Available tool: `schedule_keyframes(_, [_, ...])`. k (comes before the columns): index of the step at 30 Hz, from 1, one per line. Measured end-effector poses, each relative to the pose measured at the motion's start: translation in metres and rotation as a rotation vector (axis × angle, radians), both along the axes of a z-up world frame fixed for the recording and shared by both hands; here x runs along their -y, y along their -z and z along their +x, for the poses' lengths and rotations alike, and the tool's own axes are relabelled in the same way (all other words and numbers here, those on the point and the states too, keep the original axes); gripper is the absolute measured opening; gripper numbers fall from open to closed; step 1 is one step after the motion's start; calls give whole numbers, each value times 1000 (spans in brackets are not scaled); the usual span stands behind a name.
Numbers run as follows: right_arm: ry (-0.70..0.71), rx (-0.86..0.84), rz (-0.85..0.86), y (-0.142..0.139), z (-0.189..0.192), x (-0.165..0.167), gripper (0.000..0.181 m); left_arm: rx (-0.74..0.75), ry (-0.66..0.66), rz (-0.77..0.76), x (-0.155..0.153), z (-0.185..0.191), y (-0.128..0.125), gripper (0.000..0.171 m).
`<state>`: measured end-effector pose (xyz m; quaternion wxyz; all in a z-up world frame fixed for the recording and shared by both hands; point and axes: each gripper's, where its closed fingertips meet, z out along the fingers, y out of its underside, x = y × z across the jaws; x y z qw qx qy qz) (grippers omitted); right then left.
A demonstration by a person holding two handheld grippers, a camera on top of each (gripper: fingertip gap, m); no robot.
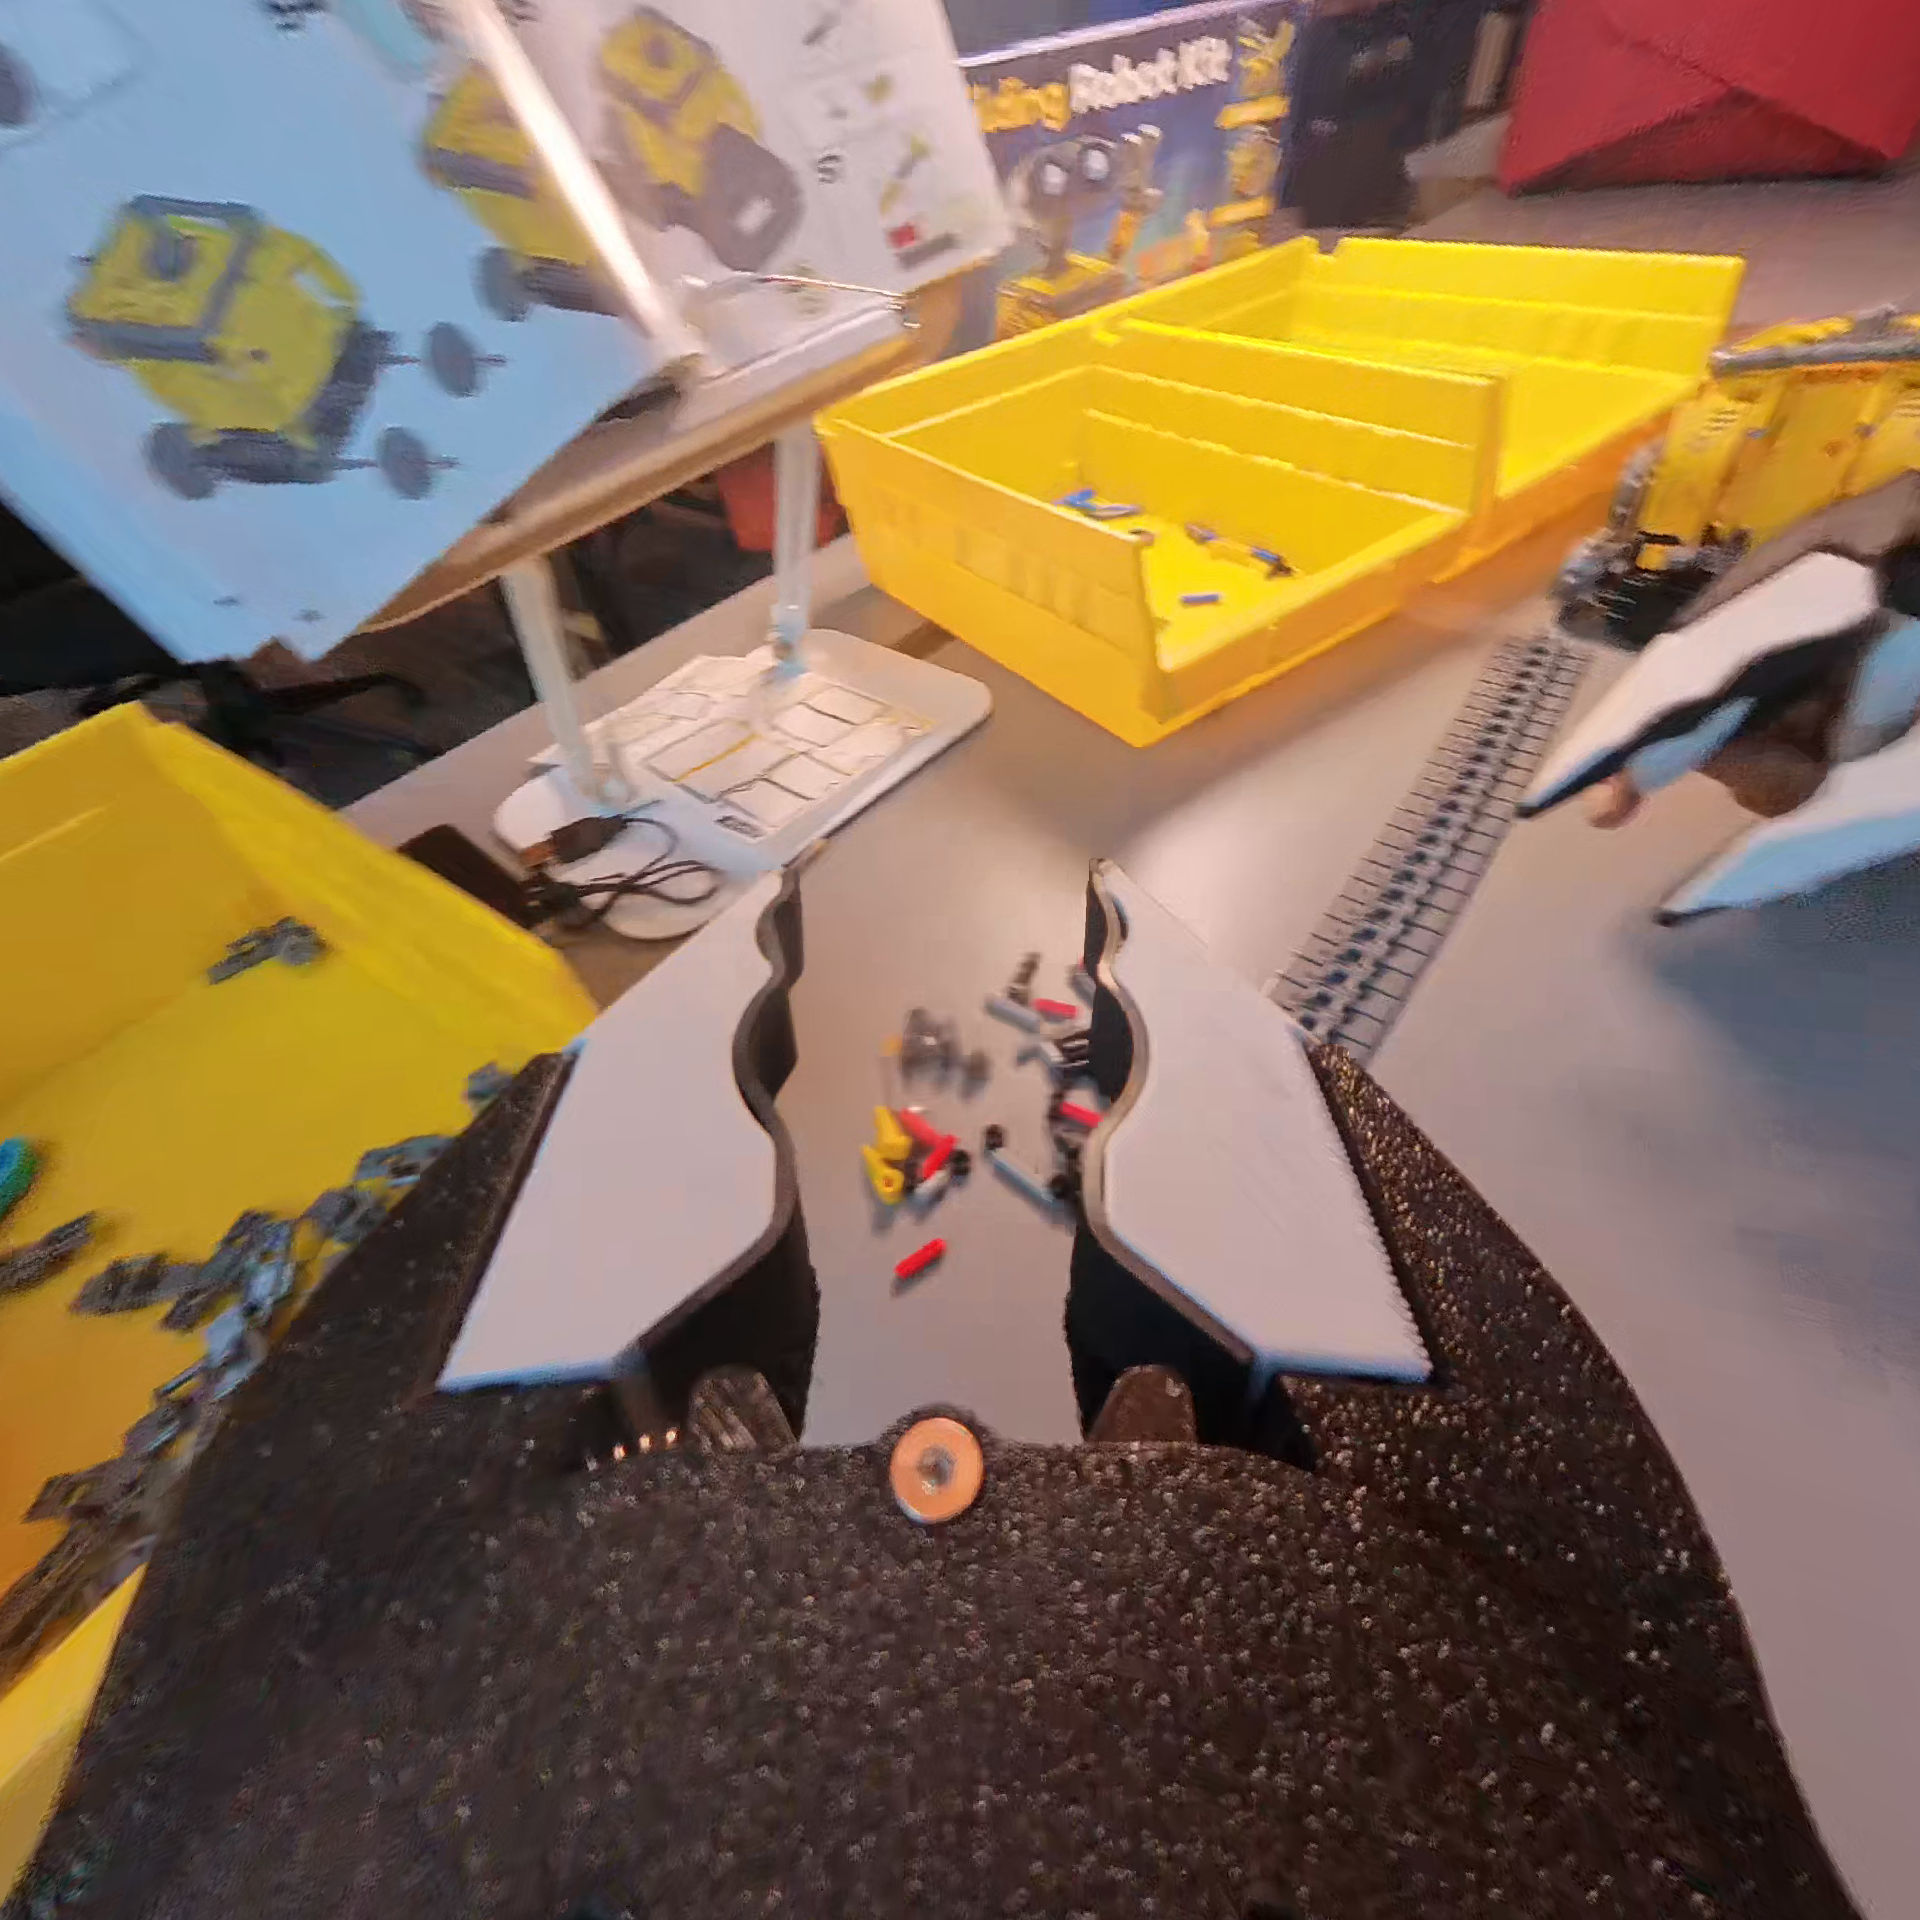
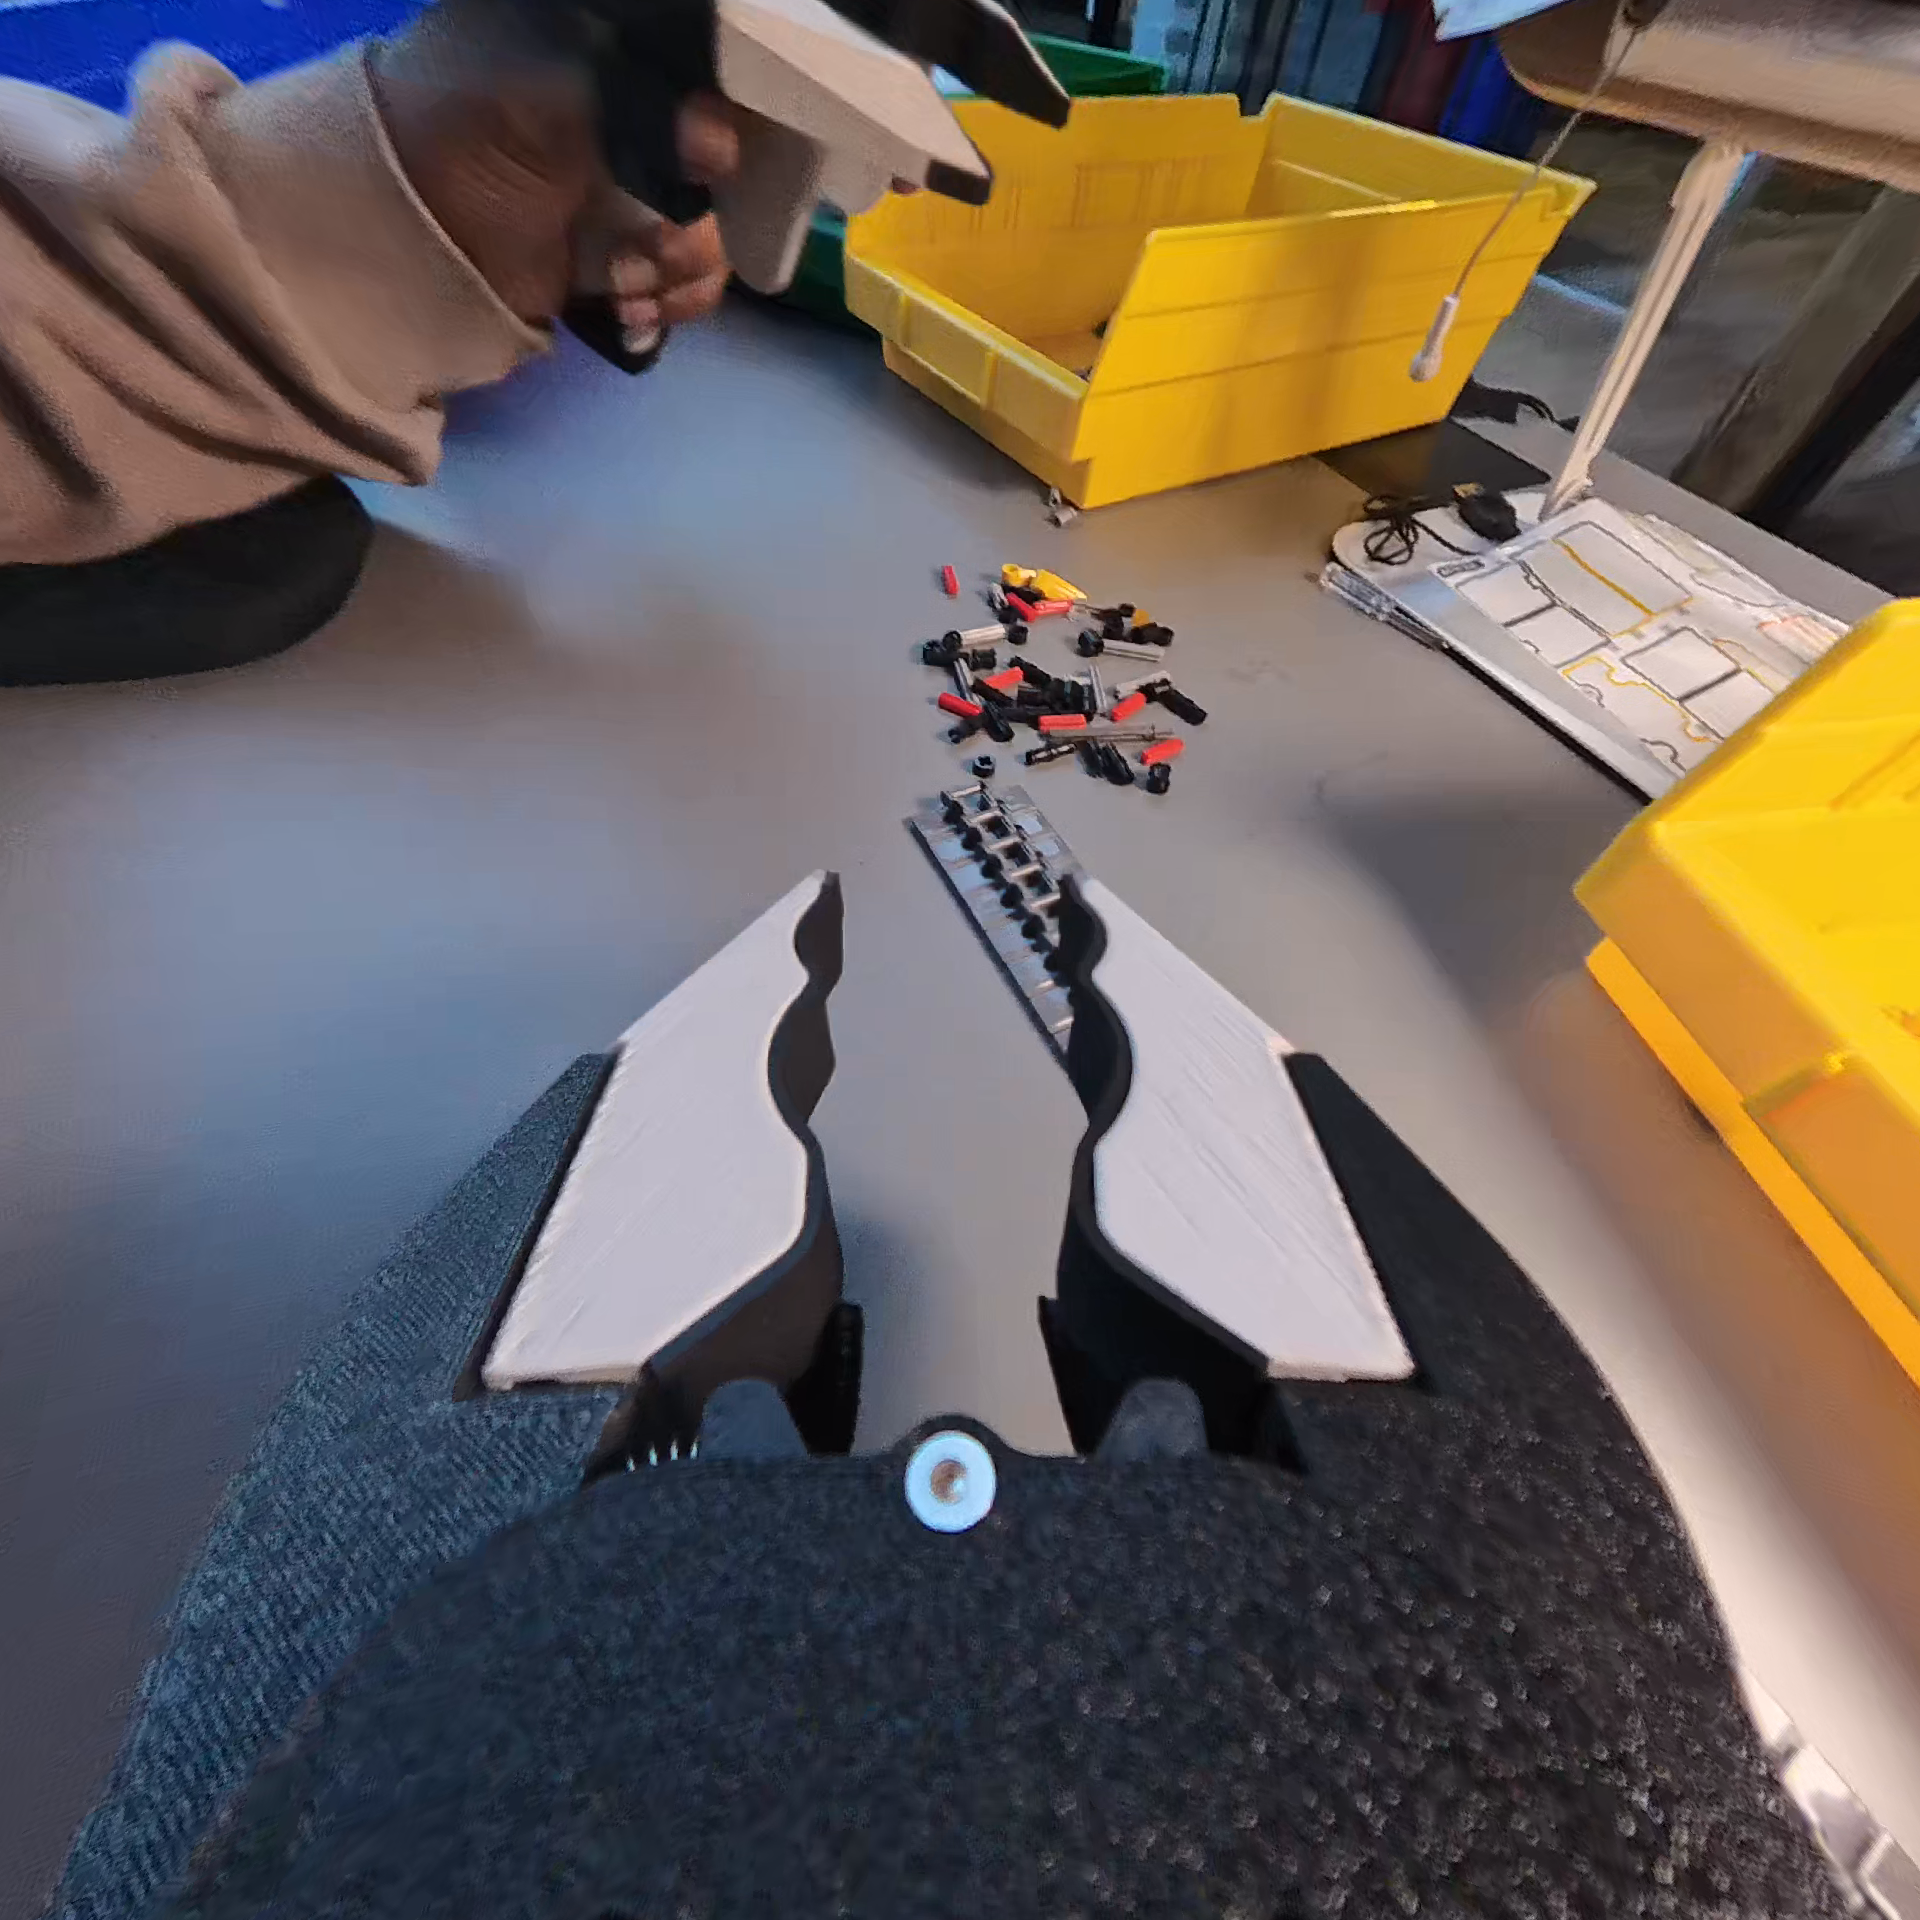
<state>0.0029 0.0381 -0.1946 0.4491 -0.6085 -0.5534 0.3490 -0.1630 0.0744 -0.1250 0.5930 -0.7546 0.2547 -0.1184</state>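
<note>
So, both hand-held grippers gaping, holding nothing. Left hand-held gripper (image 1: 940, 894) right above scattered pile of small red, black, yellow plastic pins (image 1: 987, 1101) on grey surface (image 1: 1558, 1195). Right hand-held gripper (image 2: 951, 894) farther, beside long grey toothed track strip (image 2: 997, 894), lengthwise toward pile.

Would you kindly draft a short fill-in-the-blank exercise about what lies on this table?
1. The left hand-held gripper hangs over a scatter of small parts with its jaws ____.
2. The storage bins on the table are coloured ____.
3. In the right wrist view, the long studded strip lies partly behind the ____ finger of the right hand-held gripper.
4. The left hand-held gripper is gripped by a person's ____.

Missing words: open; yellow; right; hand
</note>
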Motion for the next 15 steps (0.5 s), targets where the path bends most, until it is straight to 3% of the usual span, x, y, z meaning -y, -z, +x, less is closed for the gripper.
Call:
schedule_keyframes(3, [46,46,-7,7,2,-10,38,-25,105,-10,18,37,-4,53])
schedule_keyframes(7, [74,175,82,12,3,-26,41,3,150,-40,27,59,9,43])
schedule_keyframes(10, [-6,355,146,16,-1,-26,46,27,119,-26,22,60,20,37])
schedule_keyframes(13, [-107,532,51,31,-2,-24,52,-5,82,-19,15,54,34,23])
schedule_keyframes(15, [-132,578,20,37,-3,-31,52,-70,67,-32,15,49,48,23])
